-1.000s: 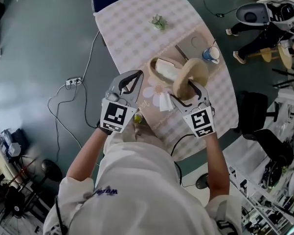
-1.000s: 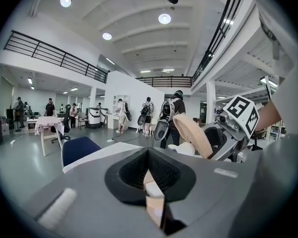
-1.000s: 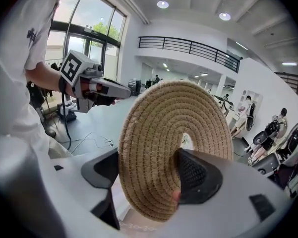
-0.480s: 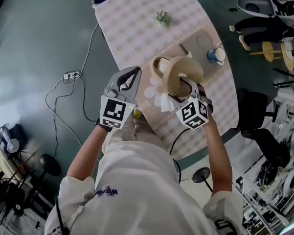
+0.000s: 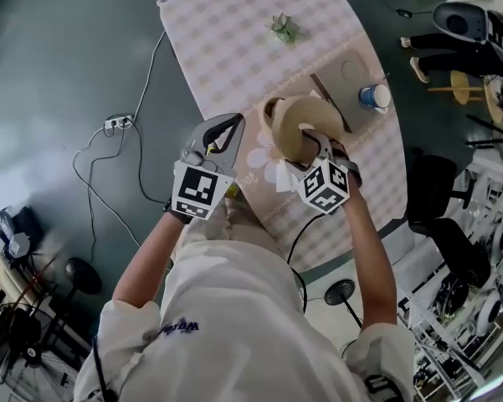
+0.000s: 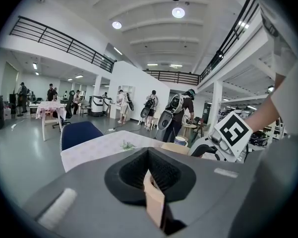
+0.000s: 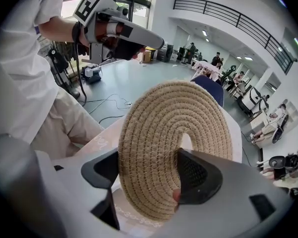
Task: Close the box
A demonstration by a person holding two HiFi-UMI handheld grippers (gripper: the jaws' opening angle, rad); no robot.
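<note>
Right hand-held gripper (image 7: 151,180) clamps woven lid (image 7: 153,128) above checked tablecloth (image 5: 234,40), grey floor (image 5: 67,57).

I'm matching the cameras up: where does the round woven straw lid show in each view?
Head view: round woven straw lid at centre, in the right gripper.
Left gripper view: only a tan sliver mid-right, too small to tell.
Right gripper view: lid at centre, between the jaws.
Shared landmark: checked tablecloth.
</note>
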